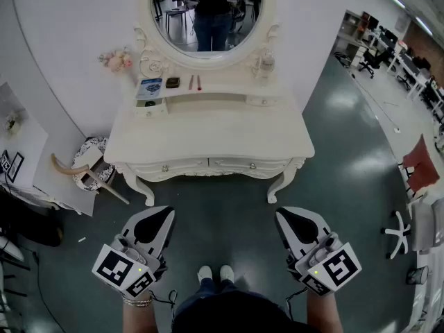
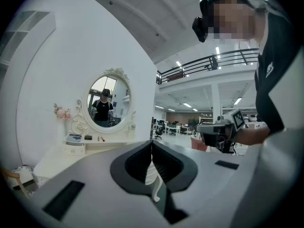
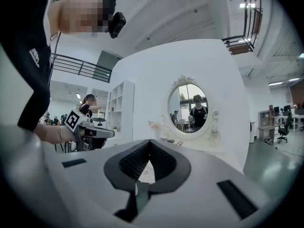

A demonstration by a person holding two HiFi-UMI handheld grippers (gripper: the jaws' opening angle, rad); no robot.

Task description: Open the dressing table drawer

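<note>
Closest in are my two grippers, held level above the dark floor (image 1: 222, 220), well apart from each other and both short of the bench (image 1: 208, 134). On my left gripper (image 1: 165, 212) the fingers (image 2: 137, 163) are closed, tips meeting, with nothing between them. Through the small gap lower down I see only a curled white leg (image 2: 153, 184) of the bench, far off. My right gripper (image 1: 283, 214) is the same: its fingers (image 3: 133, 163) are pressed together at the tips and hold nothing. A pale patch shows through their gap, and I cannot tell what it is.

My shoes (image 1: 215, 274) stand between the two grippers, a little behind them.

The drawers (image 1: 208, 166) sit side by side in the bench's front edge, each with a small knob, both closed and facing me. Neither gripper touches them.

From the gripper views the drawer fronts are hidden behind the grippers' own grey bodies. The oval mirror (image 1: 208, 12) is cut off by the top of the head view. Small items on the shelf under it are too small to name, apart from pink flowers (image 1: 118, 61) at its left end. A chair (image 1: 90, 168) at the bench's left is partly tucked behind it.
</note>
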